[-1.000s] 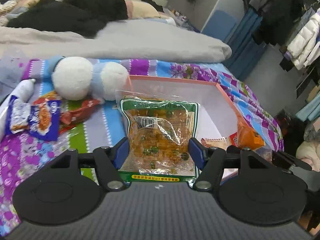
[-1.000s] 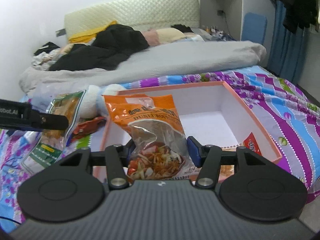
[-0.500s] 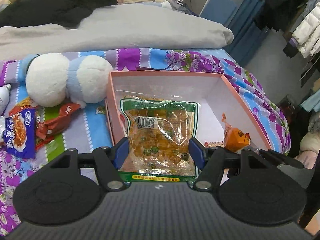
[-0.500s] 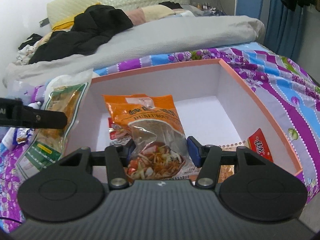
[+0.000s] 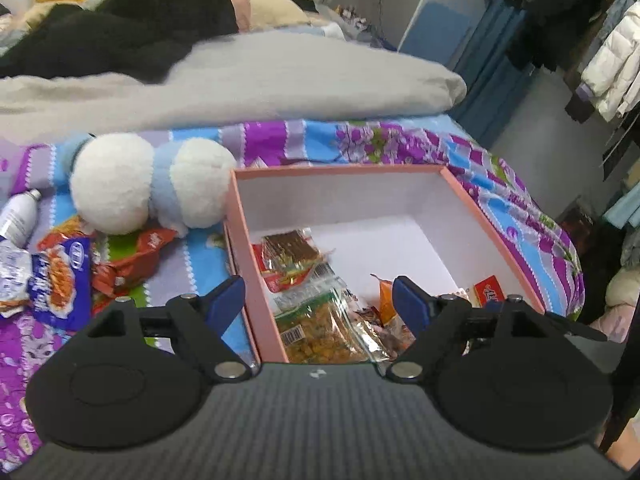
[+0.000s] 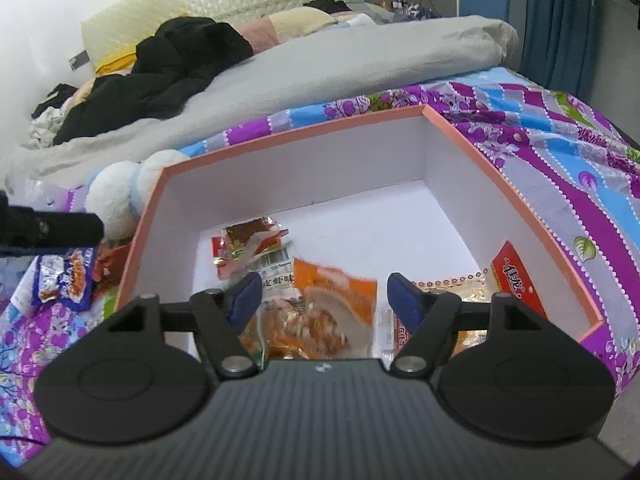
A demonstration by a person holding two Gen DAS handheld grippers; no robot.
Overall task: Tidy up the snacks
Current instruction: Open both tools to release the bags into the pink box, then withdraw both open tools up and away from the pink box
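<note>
We find both packets lying in the pink box: the green packet below the left gripper, the orange packet, blurred, probably loose, below the right gripper. Both jaws are spreading, pinching nothing. Next: fetch the blue packet off the bedspread.

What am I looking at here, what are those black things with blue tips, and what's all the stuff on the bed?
These are two hand-held claws, one in each of a person's hands, with a camera on each looking forward along the two blue-tipped fingers. One picture is from the left claw, the other from the right claw. Both hover over a pink box on a flowery bedspread. Both claws are opening and hold nothing: a green snack bag and an orange snack bag lie loose in the box among other packets. Left of the box, on the bed, are a plush toy, a blue packet, red wrappers and a small bottle.
</note>
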